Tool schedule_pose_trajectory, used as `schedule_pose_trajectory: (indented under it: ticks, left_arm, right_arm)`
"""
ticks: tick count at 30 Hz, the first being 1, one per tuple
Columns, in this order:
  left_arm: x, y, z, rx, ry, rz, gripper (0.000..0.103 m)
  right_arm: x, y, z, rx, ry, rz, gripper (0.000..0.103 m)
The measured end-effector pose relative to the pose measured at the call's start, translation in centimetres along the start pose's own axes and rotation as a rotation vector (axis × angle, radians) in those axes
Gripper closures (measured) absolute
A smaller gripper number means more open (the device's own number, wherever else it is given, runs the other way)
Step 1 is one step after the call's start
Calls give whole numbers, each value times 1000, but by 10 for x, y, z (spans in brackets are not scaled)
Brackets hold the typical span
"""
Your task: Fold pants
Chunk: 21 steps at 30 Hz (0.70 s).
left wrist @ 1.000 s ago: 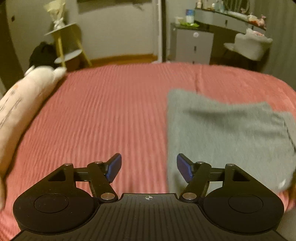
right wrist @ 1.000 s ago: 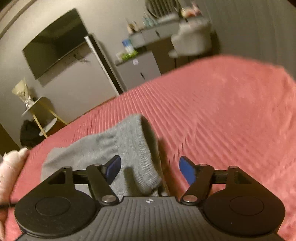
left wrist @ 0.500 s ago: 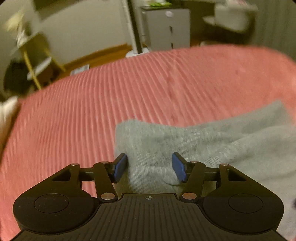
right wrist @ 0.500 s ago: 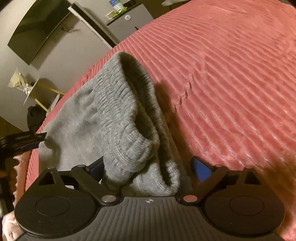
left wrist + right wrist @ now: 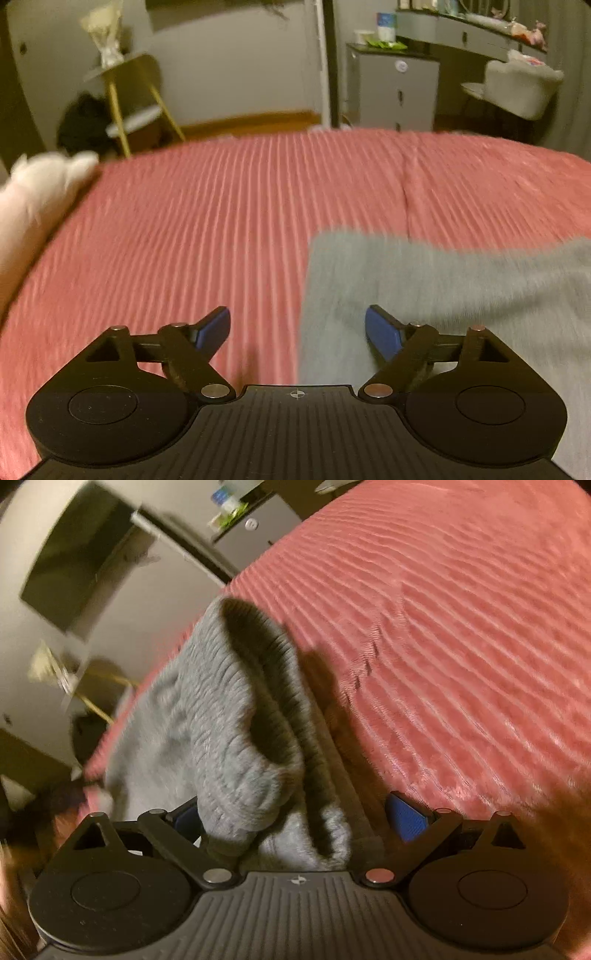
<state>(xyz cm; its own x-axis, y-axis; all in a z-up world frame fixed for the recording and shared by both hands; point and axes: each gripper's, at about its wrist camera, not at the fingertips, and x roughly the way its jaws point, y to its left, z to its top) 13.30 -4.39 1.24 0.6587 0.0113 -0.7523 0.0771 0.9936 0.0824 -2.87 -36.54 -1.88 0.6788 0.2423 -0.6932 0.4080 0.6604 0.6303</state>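
Grey knit pants (image 5: 443, 295) lie on the pink ribbed bedspread (image 5: 221, 229), filling the lower right of the left wrist view. My left gripper (image 5: 298, 334) hovers over their left edge. Its jaws are opening, and the cloth lies under the right finger with no pad pressing on it. In the right wrist view the pants' ribbed waistband (image 5: 240, 720) bunches up and gapes open. My right gripper (image 5: 295, 819) stands wide open around that bunch. Its right pad (image 5: 406, 821) is clear of the cloth, and its left pad is half hidden behind the fold.
A white plush pillow (image 5: 33, 199) lies at the bed's left edge. Beyond the bed stand a side table with yellow legs (image 5: 125, 96), a grey cabinet (image 5: 395, 92) and a pale chair (image 5: 517, 88). A dark screen (image 5: 81, 557) hangs on the wall.
My left gripper's jaws narrowed over the pants' corner, then widened again as it shifted left. My right gripper sank onto the waistband, rolled, and its jaws spread wide around the bunch.
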Motion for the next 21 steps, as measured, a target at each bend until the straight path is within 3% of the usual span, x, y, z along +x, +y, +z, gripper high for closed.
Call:
schedule_pose_trajectory:
  ticks: [4,11,15,17,21]
  left_arm:
    - [-8,24,-27,-15,90,-104,16]
    - [4,28,-31,-43,181,-299,14]
    - [18,14,-27,-26,191,-300,12]
    - [23,12,-26,-21,194,-316,11]
    - [36,11,-22,-94,221,-344,12]
  right_arm:
    - [-9,-19,1,103,-28,88,4]
    - [-17,-26,15,119,-3,186,7]
    - [-5,-23,33,63,53,186,15]
    - [0,-19,41,28,73,202,28]
    - [10,-4,49,-60,117,172,38]
